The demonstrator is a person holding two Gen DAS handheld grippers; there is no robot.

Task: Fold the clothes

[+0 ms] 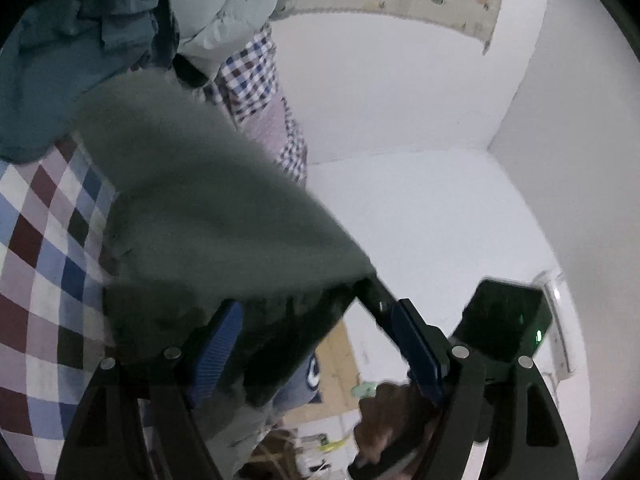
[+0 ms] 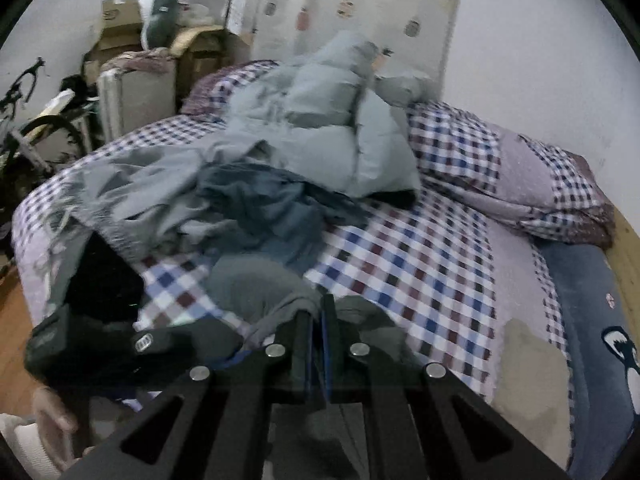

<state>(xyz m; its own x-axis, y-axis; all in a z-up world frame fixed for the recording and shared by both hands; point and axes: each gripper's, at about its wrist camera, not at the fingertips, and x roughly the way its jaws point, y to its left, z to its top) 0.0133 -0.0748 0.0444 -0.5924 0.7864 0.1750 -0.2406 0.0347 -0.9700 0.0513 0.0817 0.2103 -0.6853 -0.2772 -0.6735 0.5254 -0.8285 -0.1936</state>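
A dark grey-green garment hangs in front of the left wrist camera, blurred. It drapes over the left finger of my left gripper, whose blue pads stand wide apart, open. In the right wrist view my right gripper is shut on a fold of the same grey garment, just above the checked bedcover. My left gripper's black body shows at lower left, beside the garment. A person's hand is below it.
Heaped on the bed are a pale grey puffer jacket, a blue-grey garment and a fringed grey scarf. A checked pillow lies at right, with a blue blanket beyond. Boxes and a bicycle stand at left.
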